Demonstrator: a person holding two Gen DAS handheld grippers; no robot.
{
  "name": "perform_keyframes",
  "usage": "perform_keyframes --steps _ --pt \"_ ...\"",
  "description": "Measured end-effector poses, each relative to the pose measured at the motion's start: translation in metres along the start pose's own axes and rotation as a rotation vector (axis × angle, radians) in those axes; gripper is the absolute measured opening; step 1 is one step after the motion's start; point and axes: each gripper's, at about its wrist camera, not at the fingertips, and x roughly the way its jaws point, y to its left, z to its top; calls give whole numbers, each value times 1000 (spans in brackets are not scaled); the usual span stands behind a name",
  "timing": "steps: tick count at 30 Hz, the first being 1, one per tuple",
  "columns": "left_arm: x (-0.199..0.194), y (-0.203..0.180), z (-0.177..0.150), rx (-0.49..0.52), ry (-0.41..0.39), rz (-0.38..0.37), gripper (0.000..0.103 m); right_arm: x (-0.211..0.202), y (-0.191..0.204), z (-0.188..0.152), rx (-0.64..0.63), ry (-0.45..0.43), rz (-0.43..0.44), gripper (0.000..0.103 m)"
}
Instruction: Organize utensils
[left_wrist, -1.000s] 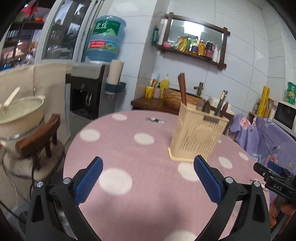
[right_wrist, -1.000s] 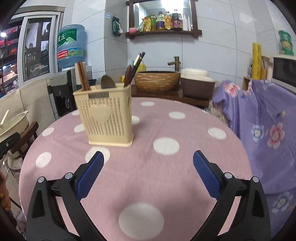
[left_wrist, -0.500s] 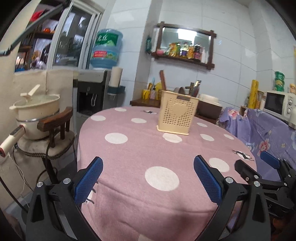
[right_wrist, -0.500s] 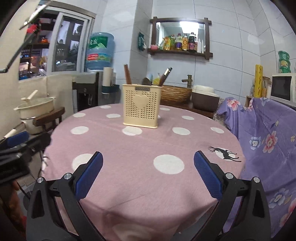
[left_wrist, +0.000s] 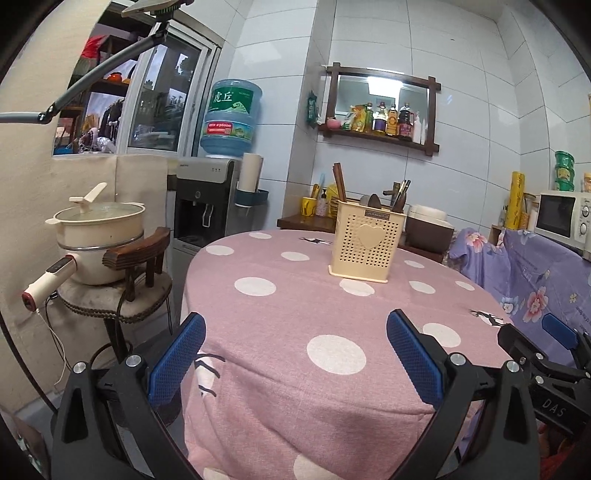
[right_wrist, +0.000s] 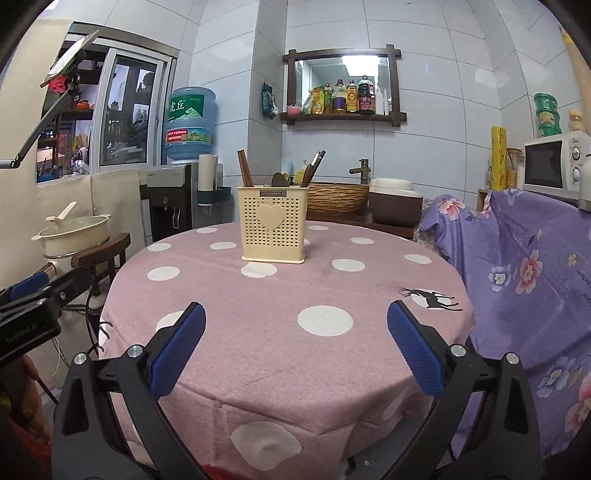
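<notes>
A cream perforated utensil holder (left_wrist: 364, 240) with a heart on its front stands upright on the round table (left_wrist: 295, 306), also in the right wrist view (right_wrist: 273, 229). Brown chopsticks (right_wrist: 244, 168), a spoon and dark-handled utensils (right_wrist: 314, 166) stick out of its top. My left gripper (left_wrist: 295, 347) is open and empty, held off the table's near edge. My right gripper (right_wrist: 295, 339) is open and empty, also back from the near edge. Each gripper shows at the side of the other's view: the right gripper (left_wrist: 546, 354), the left gripper (right_wrist: 33, 299).
The table (right_wrist: 288, 314) wears a pink cloth with white dots. A pot (left_wrist: 98, 232) sits on a wooden stool at the left. A water dispenser (left_wrist: 207, 206) stands behind. A purple flowered cover (right_wrist: 524, 266) drapes furniture at the right, with a microwave (right_wrist: 554, 166) above. A counter with a basket (right_wrist: 336, 197) is behind.
Both grippers have pulled back away from the utensil holder and off the table, past its near edge. The holder now looks farther and smaller. Both stay open and empty.
</notes>
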Motion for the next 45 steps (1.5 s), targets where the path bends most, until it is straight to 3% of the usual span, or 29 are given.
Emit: perform_keyframes --steps 45 --pt "-4 3 -5 -24 44 29 98 -5 -3 -4 -19 -11 -10 97"
